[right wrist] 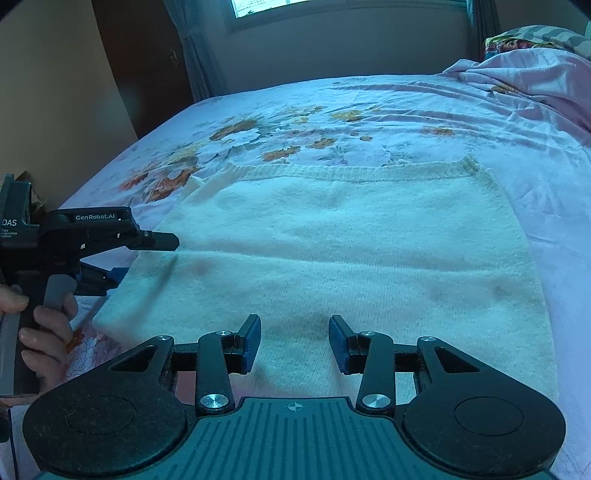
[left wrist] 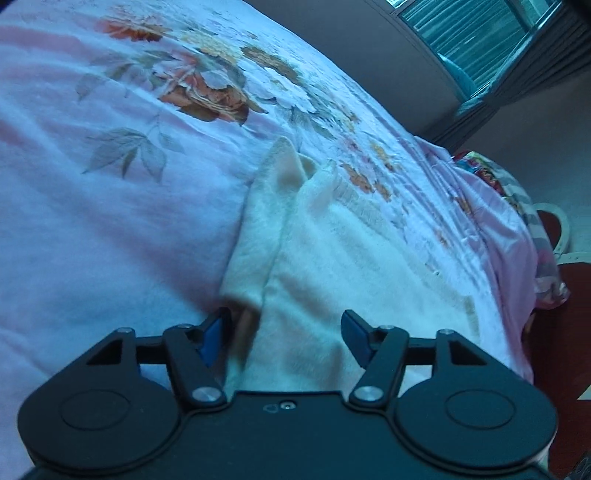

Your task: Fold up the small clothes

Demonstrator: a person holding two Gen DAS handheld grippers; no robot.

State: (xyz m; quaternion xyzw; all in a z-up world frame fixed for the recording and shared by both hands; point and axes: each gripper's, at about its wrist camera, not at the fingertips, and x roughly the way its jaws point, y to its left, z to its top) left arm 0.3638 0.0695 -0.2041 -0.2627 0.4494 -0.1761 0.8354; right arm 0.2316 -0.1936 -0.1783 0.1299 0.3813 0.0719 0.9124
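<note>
A cream knit sweater point(right wrist: 332, 258) lies spread flat on a bed under a pale pink floral bedspread point(right wrist: 369, 107), its ribbed hem at the far edge and faint dark smudges across the knit.

At the left of the right wrist view, a person's hand point(right wrist: 44, 328) grips the handle of the left gripper point(right wrist: 146, 258), which reaches in over the sweater's left edge. Seen side-on there, one finger sits above the knit and the other lower by the edge. The left wrist view shows its blue-padded fingers point(left wrist: 212, 338) spread, with a raised fold of the sweater point(left wrist: 295, 280) standing between them; the left pad looks close to or touching the fold, though blur there makes contact hard to call, and the right pad stands clear of it. A sleeve or corner of the garment bunches up just beyond, toward the flower print.

In the centre, the right gripper point(right wrist: 294, 341) hovers over the near part of the sweater, its blue-padded fingers point(right wrist: 253, 343) parted with only flat knit visible in the gap and nothing pinched.

To the far right, the bedspread rumples up against a bright patterned pillow point(right wrist: 535, 38). A curtained window point(right wrist: 332, 9) lights the far wall behind the bed.
</note>
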